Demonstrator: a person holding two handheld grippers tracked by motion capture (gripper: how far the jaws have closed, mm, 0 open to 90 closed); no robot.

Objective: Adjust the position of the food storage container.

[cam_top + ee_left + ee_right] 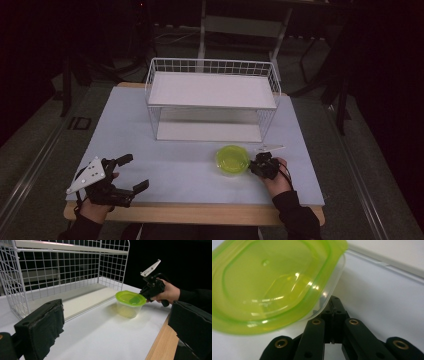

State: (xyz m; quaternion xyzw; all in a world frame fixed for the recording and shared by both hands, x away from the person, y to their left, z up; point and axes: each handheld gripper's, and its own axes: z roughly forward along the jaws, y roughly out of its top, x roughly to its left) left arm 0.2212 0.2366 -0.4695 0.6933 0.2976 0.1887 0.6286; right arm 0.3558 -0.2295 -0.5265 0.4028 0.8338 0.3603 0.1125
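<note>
A clear tub with a lime-green lid (232,159) (130,303) (274,282) stands on the white table top, just in front of the wire rack. My right gripper (253,167) (144,293) (333,302) is at the tub's right side. Its jaws are shut together, and their tips sit under the overhanging lid rim, against the tub wall. I see nothing pinched between them. My left gripper (132,173) (115,322) rests near the front left corner of the table. It is open wide with nothing between its pads, and it points toward the tub.
A white two-level wire rack (212,97) (62,270) stands at the back middle of the table (175,170), both shelves bare. The wooden front edge (195,212) runs close under both hands. Dark floor and furniture legs surround the table.
</note>
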